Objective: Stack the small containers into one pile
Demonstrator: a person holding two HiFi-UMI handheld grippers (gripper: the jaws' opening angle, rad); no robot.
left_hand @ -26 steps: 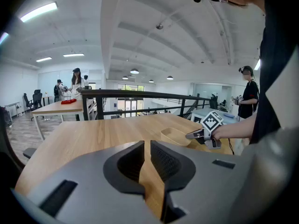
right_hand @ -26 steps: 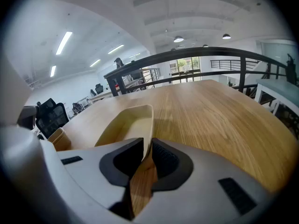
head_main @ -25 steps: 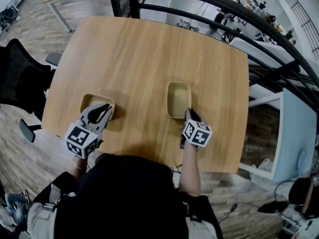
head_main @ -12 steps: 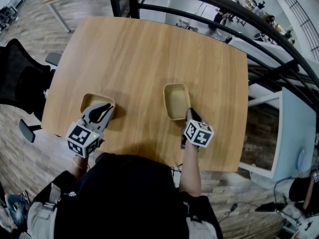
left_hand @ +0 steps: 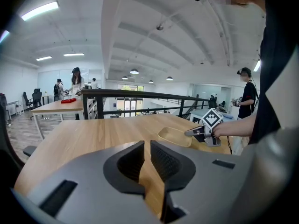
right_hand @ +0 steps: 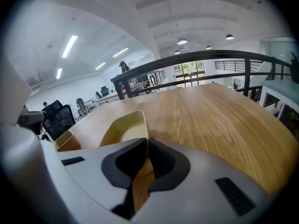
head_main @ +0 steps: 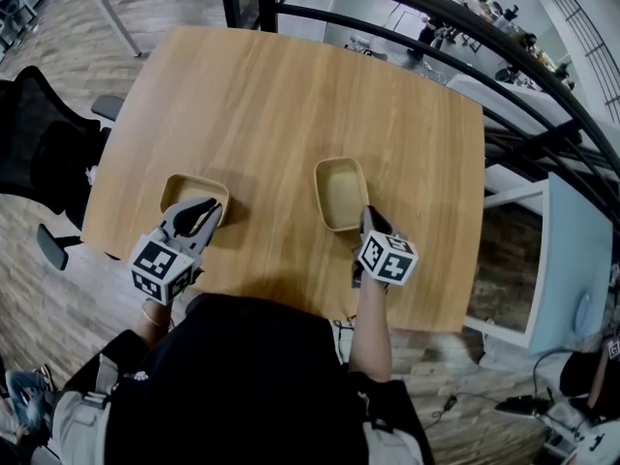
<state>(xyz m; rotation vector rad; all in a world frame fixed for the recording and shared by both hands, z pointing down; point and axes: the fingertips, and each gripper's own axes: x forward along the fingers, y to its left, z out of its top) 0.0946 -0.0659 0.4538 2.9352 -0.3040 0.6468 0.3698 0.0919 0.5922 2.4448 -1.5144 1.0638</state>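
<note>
Head view looks down on a wooden counter (head_main: 291, 95) that carries two small tan containers, both empty and both toward the near edge. The right container (head_main: 339, 192) sits right of the middle of that edge. The left container (head_main: 189, 190) sits by the near-left corner, well apart from the other, so nothing is stacked yet.

The right gripper (head_main: 366, 219) reaches in from the near edge, and its jaws are clamped on the near rim of the right container; the right gripper view shows the thin tan wall pinched between the dark pads.

The left gripper (head_main: 208, 208) hangs over the near side of the left container. Its jaws are drawn almost together, leaving a thin slit in which only tan wood shows.
</note>
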